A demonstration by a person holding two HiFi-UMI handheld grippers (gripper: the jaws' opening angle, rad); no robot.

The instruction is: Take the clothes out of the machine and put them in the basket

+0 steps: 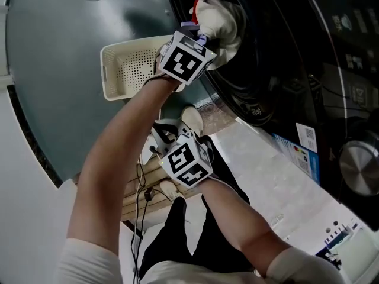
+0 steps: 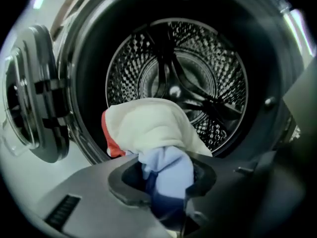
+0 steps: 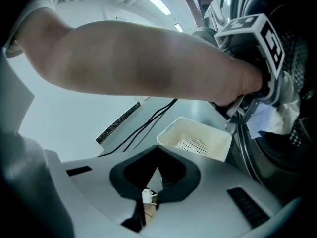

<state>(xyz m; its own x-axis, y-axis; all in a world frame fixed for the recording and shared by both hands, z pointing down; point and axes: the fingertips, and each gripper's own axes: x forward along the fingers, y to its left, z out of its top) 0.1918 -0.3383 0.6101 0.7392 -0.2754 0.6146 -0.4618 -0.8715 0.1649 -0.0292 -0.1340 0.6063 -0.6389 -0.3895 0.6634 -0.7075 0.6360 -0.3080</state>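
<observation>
**Left claw has the laundry at the machine's mouth**

We see the left gripper (image 2: 166, 181) clamped on a bunch of clothes. A light blue cloth (image 2: 171, 165) is pinched between its narrow-set jaws. A cream cloth (image 2: 148, 123) with a red edge (image 2: 110, 144) billows out above and beyond the tips. The bundle sits right at the round opening of the washing machine (image 1: 260, 81). In the left gripper view the perforated steel drum (image 2: 213, 58) lies behind it, and the open door (image 2: 29, 108) hangs at the left. We cannot tell whether the cloth touches the rim of the opening.

From the head view, the same bundle shows as a pale wad with a red spot against the dark opening, just past the left claw's marker cube (image 1: 185, 59).

The right gripper (image 3: 157, 157) is lower and nearer to us, well apart from the clothes. Its jaws are brought together at the tips and nothing is between them. It points down towards the grey floor (image 3: 69, 113).

The basket (image 3: 198, 139), cream plastic with a holed bottom, stands on that floor just beside the front of the machine. It is below the person's outstretched left forearm (image 3: 138, 58). Black cables (image 3: 143, 125) run across the floor beyond it.
</observation>
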